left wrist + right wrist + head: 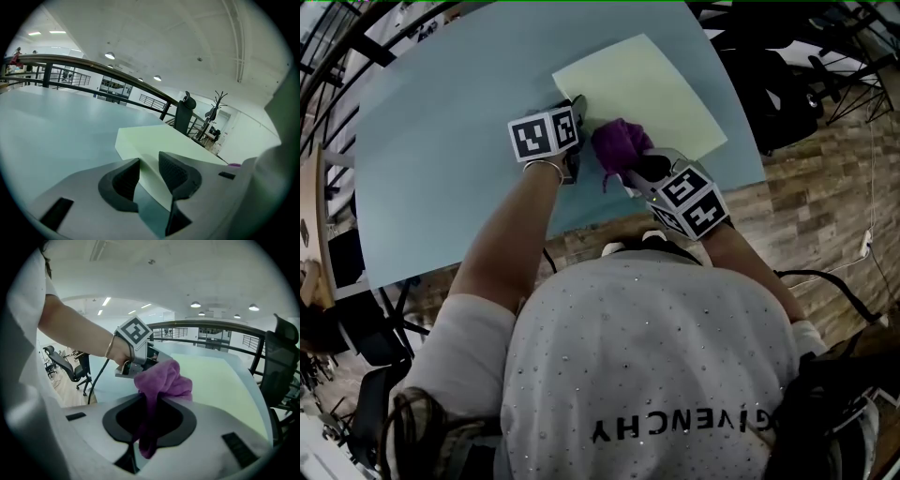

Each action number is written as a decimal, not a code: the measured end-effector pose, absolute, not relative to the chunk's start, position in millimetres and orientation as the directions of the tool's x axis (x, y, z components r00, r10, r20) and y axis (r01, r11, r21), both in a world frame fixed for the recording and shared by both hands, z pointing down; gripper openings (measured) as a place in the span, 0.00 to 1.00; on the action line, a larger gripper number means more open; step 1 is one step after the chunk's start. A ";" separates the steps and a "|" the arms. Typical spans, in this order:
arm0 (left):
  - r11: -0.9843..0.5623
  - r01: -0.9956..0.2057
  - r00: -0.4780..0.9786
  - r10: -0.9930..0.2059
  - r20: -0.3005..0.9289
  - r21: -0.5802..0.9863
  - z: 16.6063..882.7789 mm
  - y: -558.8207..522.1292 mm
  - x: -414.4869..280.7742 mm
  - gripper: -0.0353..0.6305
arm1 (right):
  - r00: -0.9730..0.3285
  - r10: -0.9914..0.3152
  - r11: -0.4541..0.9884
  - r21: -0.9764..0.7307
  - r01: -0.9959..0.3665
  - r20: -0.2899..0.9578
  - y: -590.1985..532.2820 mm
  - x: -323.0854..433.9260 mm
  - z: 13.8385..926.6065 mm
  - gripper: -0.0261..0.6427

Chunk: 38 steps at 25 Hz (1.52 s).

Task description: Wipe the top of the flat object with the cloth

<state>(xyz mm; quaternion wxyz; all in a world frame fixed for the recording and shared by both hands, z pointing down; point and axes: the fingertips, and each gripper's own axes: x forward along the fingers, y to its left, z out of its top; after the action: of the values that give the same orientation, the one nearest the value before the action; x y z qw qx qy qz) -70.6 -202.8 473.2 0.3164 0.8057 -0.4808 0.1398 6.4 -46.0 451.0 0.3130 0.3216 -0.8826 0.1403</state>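
Pinching cloth (620, 141), right gripper (626, 171) jaws sit at the flat object (647, 84); left gripper (575, 105) clamps its edge.

The person wears a white shirt (647, 356) with tiny dots and black letters. A thin bracelet (544, 166) is on the left wrist. The left gripper (149, 171) and right gripper (150, 416) are grey with black pads (123, 180). Each has a black-and-white cube (544, 134).

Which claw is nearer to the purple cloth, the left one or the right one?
Right. The right claw is shut on the purple cloth, at the near edge of the pale yellow board. The left claw grips that board's corner, just left of the cloth.
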 end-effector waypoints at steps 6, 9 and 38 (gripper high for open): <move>-0.338 -0.859 0.505 -0.683 0.527 0.385 473.3 -201.5 -71.0 0.26 | -0.583 -0.495 0.732 -0.053 -0.679 0.644 -34.1 15.1 450.9 0.13; -0.347 -0.860 0.506 -0.679 0.532 0.375 473.0 -202.6 -67.5 0.26 | -0.570 -0.499 0.725 -0.046 -0.687 0.653 -32.5 24.3 450.7 0.13; -0.353 -0.865 0.498 -0.688 0.528 0.356 474.6 -197.9 -69.9 0.26 | -0.455 -0.559 0.626 -0.007 -0.780 0.694 -45.4 112.9 453.9 0.13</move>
<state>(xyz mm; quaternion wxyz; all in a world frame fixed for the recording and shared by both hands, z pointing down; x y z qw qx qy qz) -69.9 -197.9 474.6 0.3060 0.8096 -0.4795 0.1451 112.9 -45.4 453.9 0.3358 0.4000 -0.8367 0.1649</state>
